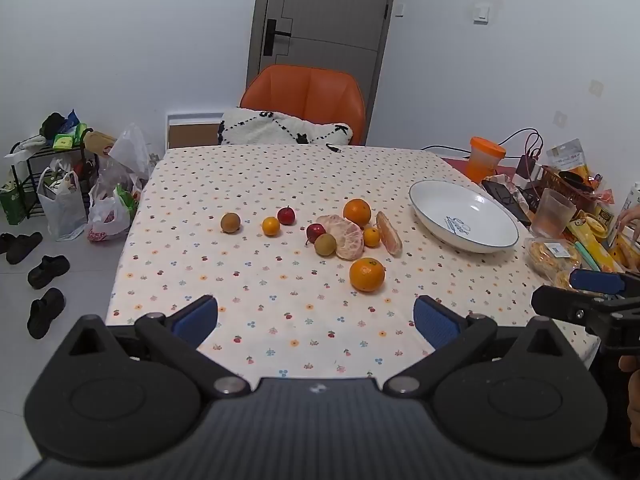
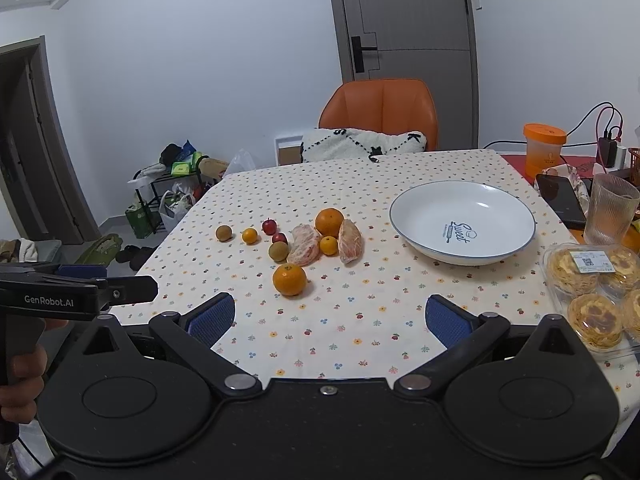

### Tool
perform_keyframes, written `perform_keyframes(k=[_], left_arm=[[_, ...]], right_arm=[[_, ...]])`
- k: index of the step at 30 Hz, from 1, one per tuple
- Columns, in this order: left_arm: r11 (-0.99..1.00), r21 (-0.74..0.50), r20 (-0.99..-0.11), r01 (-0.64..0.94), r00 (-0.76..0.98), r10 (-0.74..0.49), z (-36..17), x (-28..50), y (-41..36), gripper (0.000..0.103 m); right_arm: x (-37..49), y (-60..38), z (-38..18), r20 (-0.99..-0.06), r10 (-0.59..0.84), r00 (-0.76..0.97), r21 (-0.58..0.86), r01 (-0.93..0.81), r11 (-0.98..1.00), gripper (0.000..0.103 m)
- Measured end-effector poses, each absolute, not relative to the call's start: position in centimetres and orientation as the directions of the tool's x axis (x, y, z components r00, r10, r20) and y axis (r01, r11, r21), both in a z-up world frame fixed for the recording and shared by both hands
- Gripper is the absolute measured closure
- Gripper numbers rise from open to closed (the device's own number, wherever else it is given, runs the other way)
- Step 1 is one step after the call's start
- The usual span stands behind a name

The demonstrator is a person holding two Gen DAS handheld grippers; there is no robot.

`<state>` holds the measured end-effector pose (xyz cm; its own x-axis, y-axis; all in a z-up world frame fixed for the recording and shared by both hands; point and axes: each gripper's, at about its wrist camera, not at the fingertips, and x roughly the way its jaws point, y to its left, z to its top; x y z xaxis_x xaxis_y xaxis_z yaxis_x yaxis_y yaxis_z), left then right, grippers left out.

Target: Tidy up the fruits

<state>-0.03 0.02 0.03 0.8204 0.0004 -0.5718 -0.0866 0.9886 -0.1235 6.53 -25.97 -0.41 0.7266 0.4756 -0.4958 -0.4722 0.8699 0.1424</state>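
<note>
Floral-clothed desk (image 2: 360,340) carries scattered fruit, perhaps longans, beside a white bowl (image 2: 404,216); both grippers' fingers gape wide, holding nothing: left gripper (image 1: 316,320), right gripper (image 2: 330,316).

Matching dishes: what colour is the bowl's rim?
Blue rim on the white bowl, clearest in the right wrist view.

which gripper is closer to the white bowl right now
Right. The right gripper is open, with the white bowl ahead of it, slightly to its right. The left gripper, also open, sits further left, so the bowl lies far off to its right.
</note>
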Motion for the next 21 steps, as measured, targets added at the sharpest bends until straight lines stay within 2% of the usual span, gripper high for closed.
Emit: perform_keyframes(k=[21], left_arm=[[0.988, -0.13, -0.577, -0.083, 0.817, -0.007, -0.12, -0.01, 0.42, 0.0]], right_arm=[[6.29, -25.37, -0.59, -0.504, 0.468, 0.725, 0.115, -0.481, 0.869, 0.0]])
